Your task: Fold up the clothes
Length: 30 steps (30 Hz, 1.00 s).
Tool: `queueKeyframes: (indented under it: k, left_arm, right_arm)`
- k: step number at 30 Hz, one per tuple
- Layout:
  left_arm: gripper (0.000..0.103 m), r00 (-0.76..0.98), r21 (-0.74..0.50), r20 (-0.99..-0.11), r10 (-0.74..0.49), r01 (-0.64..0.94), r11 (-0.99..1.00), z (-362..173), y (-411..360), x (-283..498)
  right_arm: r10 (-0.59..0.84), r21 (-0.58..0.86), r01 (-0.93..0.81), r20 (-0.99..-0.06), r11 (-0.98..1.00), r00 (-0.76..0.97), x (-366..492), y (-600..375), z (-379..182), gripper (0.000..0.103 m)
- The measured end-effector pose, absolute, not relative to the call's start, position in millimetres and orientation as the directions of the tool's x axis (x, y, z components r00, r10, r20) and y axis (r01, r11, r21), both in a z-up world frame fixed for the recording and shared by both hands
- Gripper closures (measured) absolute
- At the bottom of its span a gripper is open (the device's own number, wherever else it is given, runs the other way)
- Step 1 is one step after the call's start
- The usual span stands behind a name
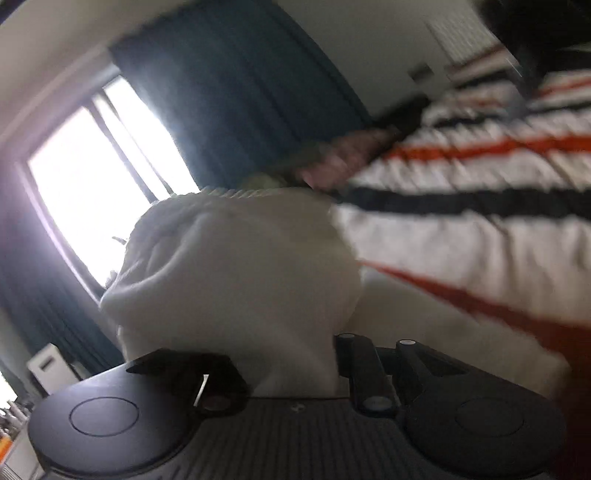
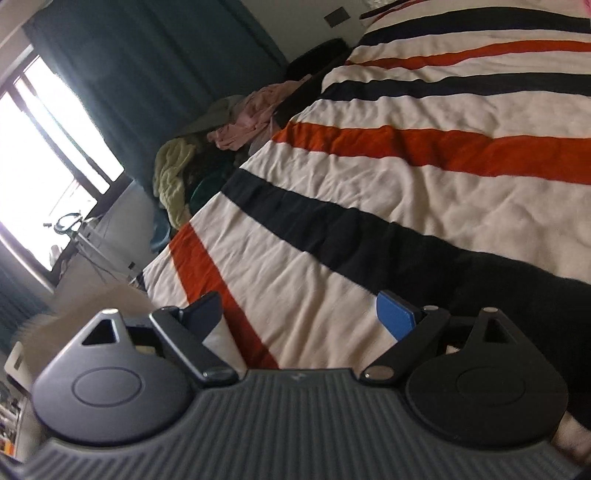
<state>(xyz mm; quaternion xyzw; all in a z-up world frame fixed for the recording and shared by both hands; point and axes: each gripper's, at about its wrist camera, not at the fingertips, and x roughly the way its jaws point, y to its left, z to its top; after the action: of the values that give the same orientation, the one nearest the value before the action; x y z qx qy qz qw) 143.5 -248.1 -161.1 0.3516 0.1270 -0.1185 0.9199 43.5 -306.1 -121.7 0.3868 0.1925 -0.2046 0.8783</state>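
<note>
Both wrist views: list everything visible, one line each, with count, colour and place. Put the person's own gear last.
white garment: one, white, bunched up between the left gripper's fingers, lifted in front of the window
striped bedcover: one, cream with orange and black stripes, spread over the bed
clothes pile: one heap, pink, yellow-green and dark pieces, at the bed's far edge by the curtain
curtain: one, dark teal, hanging beside the window
window: one, bright, dark frame, on the left
wall plate: one, dark, on the wall above the bed
left gripper: one, black, closed on the white garment
right gripper: one, black with blue pads, open and empty above the bedcover
</note>
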Motion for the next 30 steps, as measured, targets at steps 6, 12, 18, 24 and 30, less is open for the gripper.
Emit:
queueKeyframes:
  k: [6, 12, 18, 24, 30]
  left_arm:
    - [0.021, 0.91, 0.599, -0.345, -0.23, 0.402, 0.692, -163.3, -246.4, 124.2]
    - [0.003, 0.842, 0.61, -0.435, -0.319, 0.536, 0.584, -147.1, -232.8, 108.6]
    - [0.003, 0.863, 0.628, -0.452, -0.225, 0.487, 0.607, -137.6, -175.7, 102.9]
    - [0.0, 0.877, 0.568, -0.464, -0.123, 0.401, 0.719, -118.5, -110.4, 88.0]
    - [0.0, 0.896, 0.612, -0.442, -0.04, 0.334, 0.716, -121.2, -92.1, 85.5]
  right_arm:
    - [-0.194, 0.6, 0.502, -0.504, 0.623, 0.842, 48.4, -303.9, -124.9, 0.011]
    - [-0.18, 0.607, 0.471, -0.477, 0.64, 0.86, 46.1, -298.1, -121.8, 0.011]
    - [-0.139, 0.644, 0.444, -0.467, 0.624, 0.873, 44.6, -296.7, -124.8, 0.011]
    - [-0.041, 0.712, 0.386, -0.45, 0.586, 0.892, 45.9, -291.0, -135.4, 0.011]
    - [0.026, 0.76, 0.377, -0.458, 0.529, 0.888, 48.4, -287.0, -149.0, 0.011]
